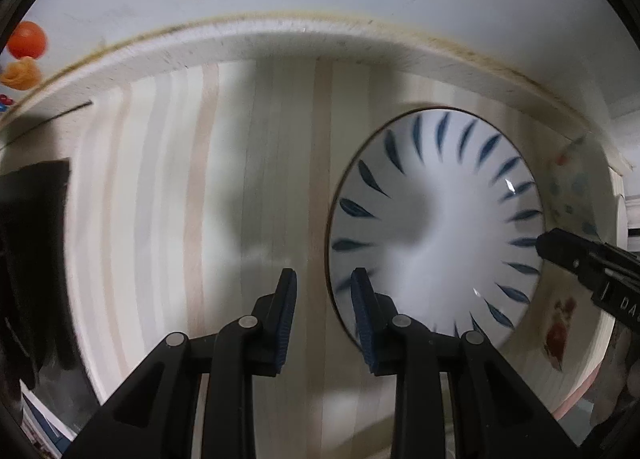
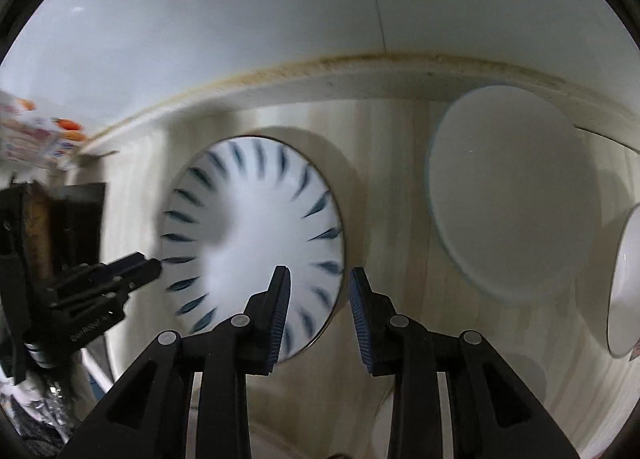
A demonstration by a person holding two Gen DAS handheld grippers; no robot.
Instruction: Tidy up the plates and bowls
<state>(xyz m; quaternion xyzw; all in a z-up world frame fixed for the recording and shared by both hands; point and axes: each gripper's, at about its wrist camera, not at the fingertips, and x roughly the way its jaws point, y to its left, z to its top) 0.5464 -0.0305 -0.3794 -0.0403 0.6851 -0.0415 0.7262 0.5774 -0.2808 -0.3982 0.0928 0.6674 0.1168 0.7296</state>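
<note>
Black linkages and 2 blue ribbed pads filled the foot of each wrist view. Both pairs of fingers stood parted by a moderate gap, and neither held anything.

Taking as landmark the white ceramic plate with blue leaf-shaped strokes round its rim (image 1: 436, 219), the left gripper (image 1: 324, 311) hovered over that plate's near-left edge: its right pad showed over the plate's rim and its left pad over the pale striped wooden tabletop (image 1: 180, 199). In the right wrist view the same plate (image 2: 256, 235) lay flat on the tabletop, and the right gripper (image 2: 318, 309) hung over its near-right edge, its left pad over the plate and its right pad over bare wood. From each camera the other gripper's dark tip appeared right at the plate's opposite rim; whether either tip touched the plate could not be told.

To the right of the landmark plate, apart from it, lay a plain white round plate with a faint blue edge (image 2: 512, 195), and further right again a white bowl (image 2: 626, 283) was cut by the frame's edge.

I judged the step in hand to be the approach to the patterned plate, with no grasp yet made. The next move would probably call for one gripper to drop until its pads straddled the rim, close firmly, then lift the plate level toward the plain plate for stacking.
</note>
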